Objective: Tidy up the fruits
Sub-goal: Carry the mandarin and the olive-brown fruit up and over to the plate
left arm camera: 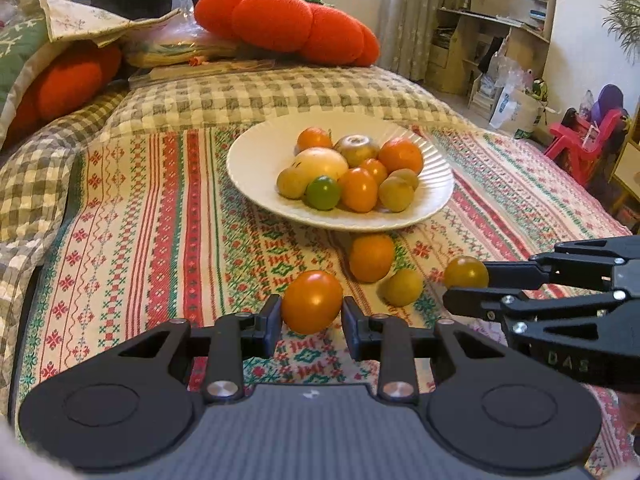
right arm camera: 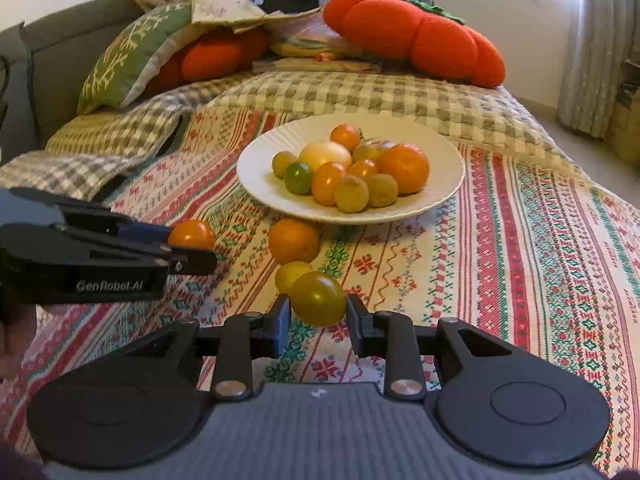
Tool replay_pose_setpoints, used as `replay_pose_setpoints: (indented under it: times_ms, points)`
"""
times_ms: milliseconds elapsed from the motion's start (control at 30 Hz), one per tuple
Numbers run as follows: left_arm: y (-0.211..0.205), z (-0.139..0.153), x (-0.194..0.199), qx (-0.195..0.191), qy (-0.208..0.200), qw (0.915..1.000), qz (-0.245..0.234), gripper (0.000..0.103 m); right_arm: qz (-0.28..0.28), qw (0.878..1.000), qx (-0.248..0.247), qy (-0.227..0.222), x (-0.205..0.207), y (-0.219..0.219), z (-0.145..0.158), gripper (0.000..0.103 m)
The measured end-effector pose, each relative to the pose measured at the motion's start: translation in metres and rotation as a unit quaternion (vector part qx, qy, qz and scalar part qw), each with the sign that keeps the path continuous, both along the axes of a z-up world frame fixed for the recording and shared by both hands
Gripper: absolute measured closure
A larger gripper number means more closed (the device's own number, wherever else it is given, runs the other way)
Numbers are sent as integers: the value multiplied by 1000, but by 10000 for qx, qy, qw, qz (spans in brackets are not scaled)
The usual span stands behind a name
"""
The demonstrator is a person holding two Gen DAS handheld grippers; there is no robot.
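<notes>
Fruit is held in both tools at once. The left gripper (left arm camera: 312, 314) pinches an orange tomato (left arm camera: 312, 302) between its pads; the right gripper (right arm camera: 318, 314) pinches an olive-yellow tomato (right arm camera: 318, 298) likewise. Both hang low over the patterned bedspread (right arm camera: 520, 260), at about 6 o'clock from the white plate (right arm camera: 260, 184).

The plate carries a crowded heap of small fruit. Two loose pieces lie on the cloth just short of its near rim: an orange (right arm camera: 293, 240) and a yellow plum (right arm camera: 292, 274), touching or nearly so.

Recommendation: carry each fruit over the rim at 6 o'clock and release onto bare plate, left side first. Dropping onto the heap likely causes rolling. The soft bedding may tilt the plate if pressed.
</notes>
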State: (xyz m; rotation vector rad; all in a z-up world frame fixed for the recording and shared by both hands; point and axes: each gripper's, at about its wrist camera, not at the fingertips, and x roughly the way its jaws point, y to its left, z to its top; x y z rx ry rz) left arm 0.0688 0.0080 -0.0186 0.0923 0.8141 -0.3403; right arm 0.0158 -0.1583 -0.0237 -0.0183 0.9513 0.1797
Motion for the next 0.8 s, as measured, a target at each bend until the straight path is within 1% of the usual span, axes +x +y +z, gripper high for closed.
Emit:
replay_pose_setpoints:
  times_ms: [167, 367, 633, 800]
  points:
    - [-3, 10, 2, -129, -159, 9998, -13, 84, -194, 9996, 168, -112, 4, -8, 8, 76]
    - [-6, 17, 12, -180, -315, 9993, -17, 84, -307, 9989, 129, -321, 9, -15, 19, 76]
    - [-8, 23, 48, -83, -462, 9989, 21, 84, -488, 9974, 202, -485, 31, -25, 25, 76]
    - [-10, 21, 73, 11, -485, 9988, 42, 84, -428, 9975, 198, -524, 52, -25, 23, 76]
